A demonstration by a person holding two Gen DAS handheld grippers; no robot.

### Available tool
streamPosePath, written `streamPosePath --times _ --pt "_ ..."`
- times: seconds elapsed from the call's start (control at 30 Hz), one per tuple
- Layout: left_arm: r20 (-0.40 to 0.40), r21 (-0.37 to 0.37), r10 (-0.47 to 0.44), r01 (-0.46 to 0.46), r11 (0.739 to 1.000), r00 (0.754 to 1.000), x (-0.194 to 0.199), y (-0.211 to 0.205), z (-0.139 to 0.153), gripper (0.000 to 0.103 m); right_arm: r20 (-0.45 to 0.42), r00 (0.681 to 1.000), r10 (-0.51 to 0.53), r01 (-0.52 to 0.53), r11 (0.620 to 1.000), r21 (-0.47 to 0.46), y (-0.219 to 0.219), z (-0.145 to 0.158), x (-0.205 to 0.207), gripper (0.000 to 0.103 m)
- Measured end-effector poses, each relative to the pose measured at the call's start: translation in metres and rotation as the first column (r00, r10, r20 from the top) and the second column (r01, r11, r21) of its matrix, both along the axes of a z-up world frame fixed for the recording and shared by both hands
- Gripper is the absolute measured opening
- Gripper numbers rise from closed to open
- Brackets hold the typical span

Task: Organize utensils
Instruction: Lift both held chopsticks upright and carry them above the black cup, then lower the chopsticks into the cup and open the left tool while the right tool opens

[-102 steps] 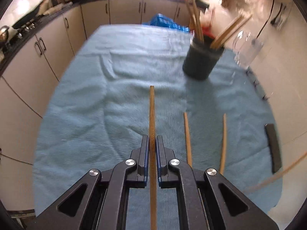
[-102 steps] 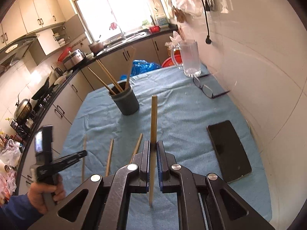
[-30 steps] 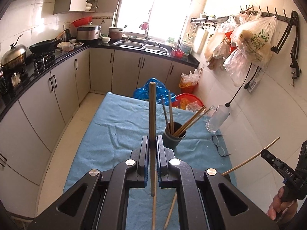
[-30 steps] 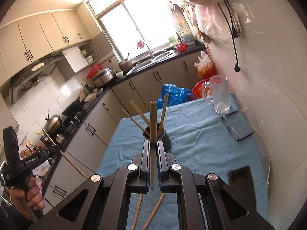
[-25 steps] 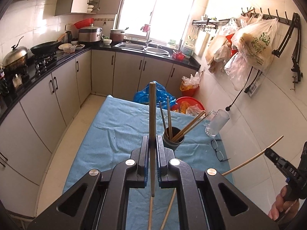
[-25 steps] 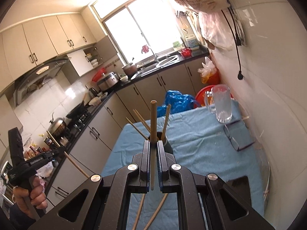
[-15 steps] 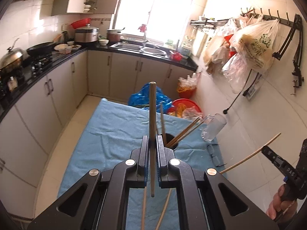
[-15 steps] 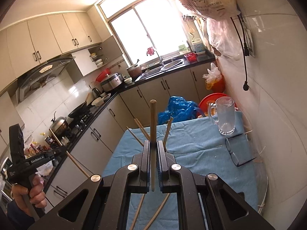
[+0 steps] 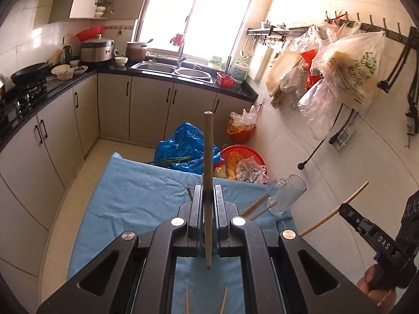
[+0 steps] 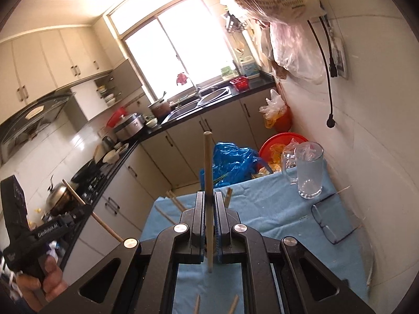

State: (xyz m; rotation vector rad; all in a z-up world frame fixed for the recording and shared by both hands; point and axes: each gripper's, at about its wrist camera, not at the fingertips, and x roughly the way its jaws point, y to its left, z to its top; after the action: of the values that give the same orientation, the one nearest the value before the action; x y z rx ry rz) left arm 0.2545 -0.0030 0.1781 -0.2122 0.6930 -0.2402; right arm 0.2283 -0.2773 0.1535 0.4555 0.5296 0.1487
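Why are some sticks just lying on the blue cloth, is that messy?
A bit, yes. Two chopsticks lie loose on the blue cloth below the grippers, not put away. The left gripper and the right gripper each hold one chopstick. Eyeglasses also sit on the cloth by the glass mug.

My left tool [image 9: 208, 210] and right tool [image 10: 209, 210] are matte black, with triangular cut-outs, round silver screws and blue pad edging (white lettering along their sides); a hand [image 10: 43, 281] grips each black handle.
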Motion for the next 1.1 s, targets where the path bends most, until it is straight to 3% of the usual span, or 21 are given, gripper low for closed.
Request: streamPosePath --times 0.33,0.77,0.97,1.1 --pt "-0.033 -0.048 0.030 -0.032 0.998 0.999 0.062 -0.014 -0.033 0.006 0.016 0.999 -0.052 0.052 0.998 -0.039 0.036 -0.007 0.063 0.007" --pt "-0.111 -0.046 0.045 -0.051 0.998 0.993 0.085 -0.020 -0.100 0.006 -0.126 0.992 -0.026 0.010 0.992 -0.124 0.065 -0.073 0.096 0.007" --pt "-0.103 -0.048 0.040 -0.045 0.998 0.994 0.082 -0.016 -0.097 0.007 -0.138 0.990 -0.010 -0.005 0.994 -0.106 0.066 -0.078 0.096 0.008" --pt "-0.089 -0.062 0.039 -0.044 0.997 0.995 0.072 -0.008 -0.085 0.023 -0.114 0.993 -0.018 0.007 0.996 -0.092 0.062 -0.064 0.088 0.009"
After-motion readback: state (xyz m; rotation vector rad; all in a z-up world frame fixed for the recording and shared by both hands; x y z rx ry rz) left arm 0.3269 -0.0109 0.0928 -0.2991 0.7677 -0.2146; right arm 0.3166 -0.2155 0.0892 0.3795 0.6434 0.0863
